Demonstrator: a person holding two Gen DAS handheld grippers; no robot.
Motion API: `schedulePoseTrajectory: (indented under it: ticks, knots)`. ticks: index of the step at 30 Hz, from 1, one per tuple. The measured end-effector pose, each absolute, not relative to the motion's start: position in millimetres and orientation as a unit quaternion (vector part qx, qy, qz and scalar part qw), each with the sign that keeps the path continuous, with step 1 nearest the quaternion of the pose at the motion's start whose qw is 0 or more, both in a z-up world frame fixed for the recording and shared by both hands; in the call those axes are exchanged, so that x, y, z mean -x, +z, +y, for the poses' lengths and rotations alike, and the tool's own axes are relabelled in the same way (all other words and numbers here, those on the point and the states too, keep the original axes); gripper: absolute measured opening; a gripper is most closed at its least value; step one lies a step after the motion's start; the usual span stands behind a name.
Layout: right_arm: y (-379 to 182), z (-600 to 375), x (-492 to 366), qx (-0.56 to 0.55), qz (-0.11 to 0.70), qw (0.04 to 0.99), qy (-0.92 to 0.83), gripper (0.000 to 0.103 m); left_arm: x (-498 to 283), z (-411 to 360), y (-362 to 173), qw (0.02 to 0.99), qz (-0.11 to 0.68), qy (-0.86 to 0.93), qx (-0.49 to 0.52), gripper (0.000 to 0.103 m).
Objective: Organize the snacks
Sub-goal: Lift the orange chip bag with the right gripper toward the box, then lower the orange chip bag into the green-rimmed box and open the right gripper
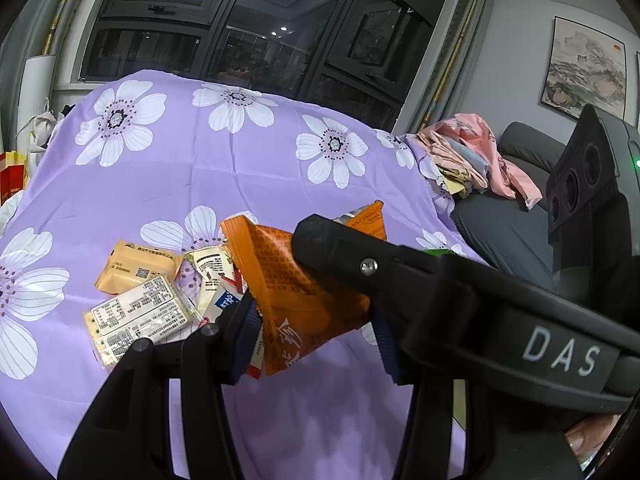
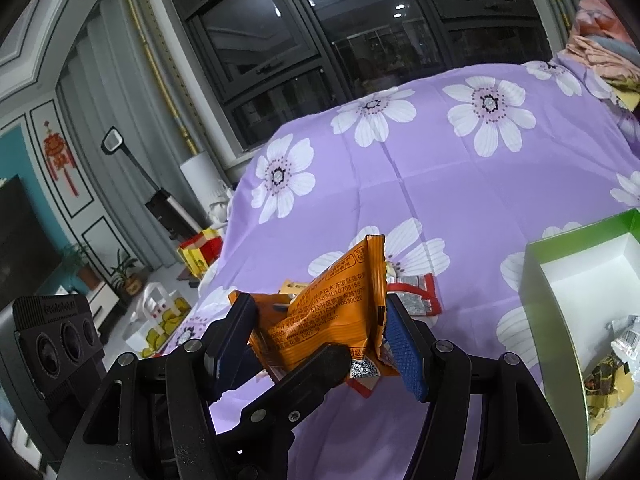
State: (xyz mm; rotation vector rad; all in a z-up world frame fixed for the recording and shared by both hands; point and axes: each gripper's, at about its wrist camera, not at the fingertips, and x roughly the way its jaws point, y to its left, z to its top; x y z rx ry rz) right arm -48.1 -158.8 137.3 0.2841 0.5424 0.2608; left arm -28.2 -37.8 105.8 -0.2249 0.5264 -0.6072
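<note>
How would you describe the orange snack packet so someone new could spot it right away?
Start at the purple flowered cloth, then the loose snack pile near its front. The orange packet is above it, between both grippers' fingers. Unlike the pale yellow packets lying flat, it is bright orange, crumpled and lifted.

— What was the orange packet point(image 1: 304, 292) made of?
— Crinkled glossy film, printed all over. The tongs point(image 2: 320, 336) were matt black plastic with ribbed blue pads point(image 2: 404, 344) (rubber, by the look) and shiny metal screws.
— And underneath?
— Smooth purple flowered cloth point(image 1: 240, 168); the green box point(image 2: 560, 280) looked like matt card, white inside.
</note>
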Motion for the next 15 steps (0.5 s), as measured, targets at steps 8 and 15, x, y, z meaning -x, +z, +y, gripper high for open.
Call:
schedulePoseTrajectory:
  ticks: [8,15]
  knots:
    - [135,-171,53,-0.150,0.267,0.945,0.114,0.067,27,-49,104,0.910,0.262,-0.306,0.100,0.050]
    - [142,-184,59,-0.155,0.254,0.950,0.097,0.067,28,-67,112,0.908,0.254,-0.324,0.085,0.050]
